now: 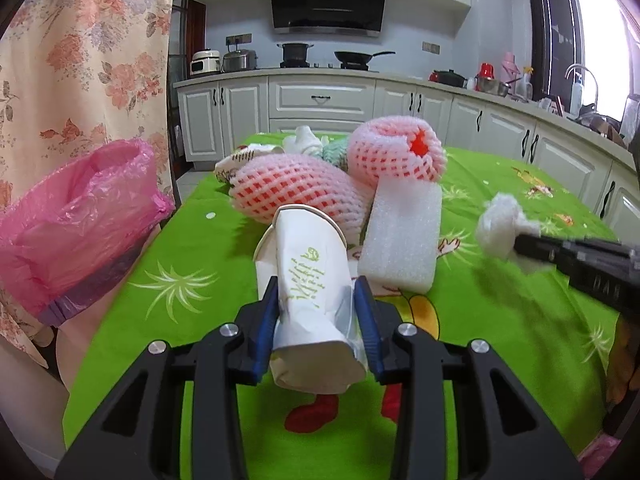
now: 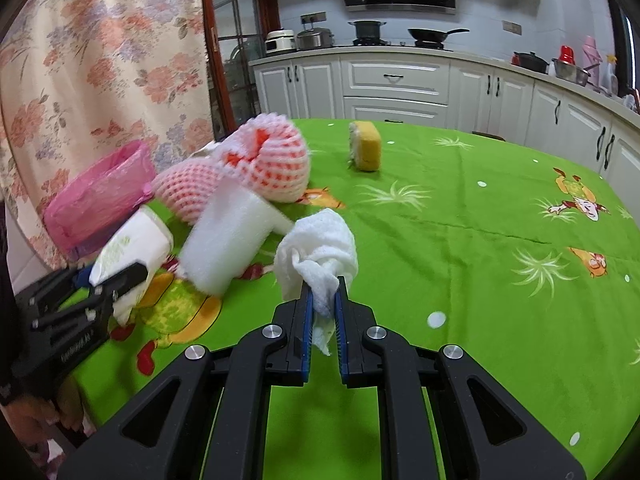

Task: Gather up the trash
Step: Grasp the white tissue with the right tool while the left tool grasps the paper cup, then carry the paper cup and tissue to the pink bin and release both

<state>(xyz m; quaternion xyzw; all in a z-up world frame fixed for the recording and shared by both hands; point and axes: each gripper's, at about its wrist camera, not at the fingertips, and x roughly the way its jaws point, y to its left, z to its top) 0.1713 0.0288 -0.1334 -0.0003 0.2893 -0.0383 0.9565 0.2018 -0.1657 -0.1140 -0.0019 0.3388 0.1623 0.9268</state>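
A green table [image 2: 460, 240] bore the trash. At its left edge stood a pink-lined bin [image 1: 76, 224]. Two foam nets [image 1: 304, 192] lay mid-table, touching a white foam block [image 1: 400, 236]. The left gripper [image 1: 316, 300] was clenched on a crushed paper cup [image 1: 308, 280]. The right gripper [image 2: 323, 300] was clenched on a tissue wad [image 2: 320, 248], off the cloth. A yellow sponge [image 2: 366, 146] sat farther back.

Crumpled white paper cup [image 1: 310, 280] on its side, wadded white tissue [image 2: 320, 248] lifted.
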